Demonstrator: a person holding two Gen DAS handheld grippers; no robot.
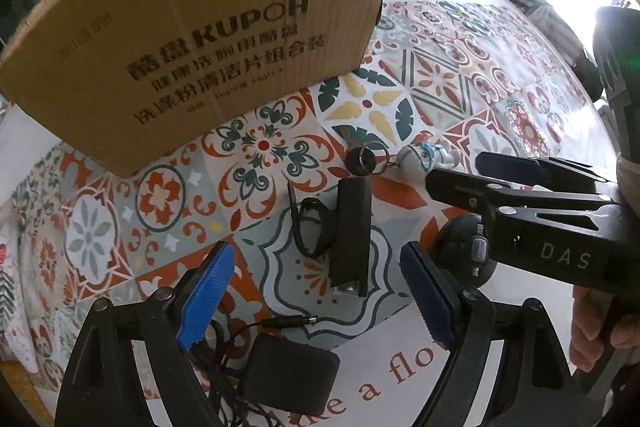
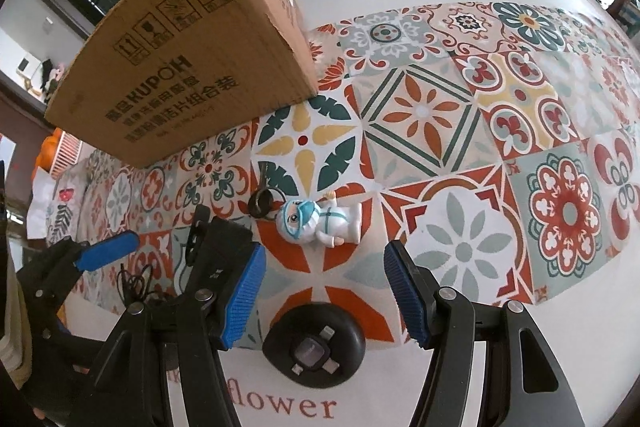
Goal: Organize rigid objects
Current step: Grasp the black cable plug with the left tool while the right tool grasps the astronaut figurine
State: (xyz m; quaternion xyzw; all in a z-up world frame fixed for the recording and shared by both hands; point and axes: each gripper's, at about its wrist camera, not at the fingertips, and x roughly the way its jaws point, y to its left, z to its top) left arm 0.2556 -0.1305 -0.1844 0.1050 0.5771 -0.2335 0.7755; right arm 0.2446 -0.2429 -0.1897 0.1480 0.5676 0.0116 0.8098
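Observation:
A black rectangular device with a strap (image 1: 351, 233) lies on the patterned tablecloth between the open fingers of my left gripper (image 1: 318, 295). A black power adapter (image 1: 290, 375) with its cable lies just below that gripper. A white figurine keychain (image 2: 318, 221) with a black key fob (image 2: 260, 203) lies ahead of my open, empty right gripper (image 2: 324, 297). A black round puck-like device (image 2: 314, 345) sits between the right fingers, low in the view. In the left wrist view the right gripper (image 1: 472, 171) reaches in from the right beside the figurine (image 1: 424, 157).
A large cardboard box (image 1: 192, 47) stands at the back left of the table, also in the right wrist view (image 2: 180, 67). The patterned tablecloth (image 2: 460, 131) stretches off to the right. The table's left edge (image 1: 16, 379) is near. A hand (image 1: 600, 331) grips the right tool.

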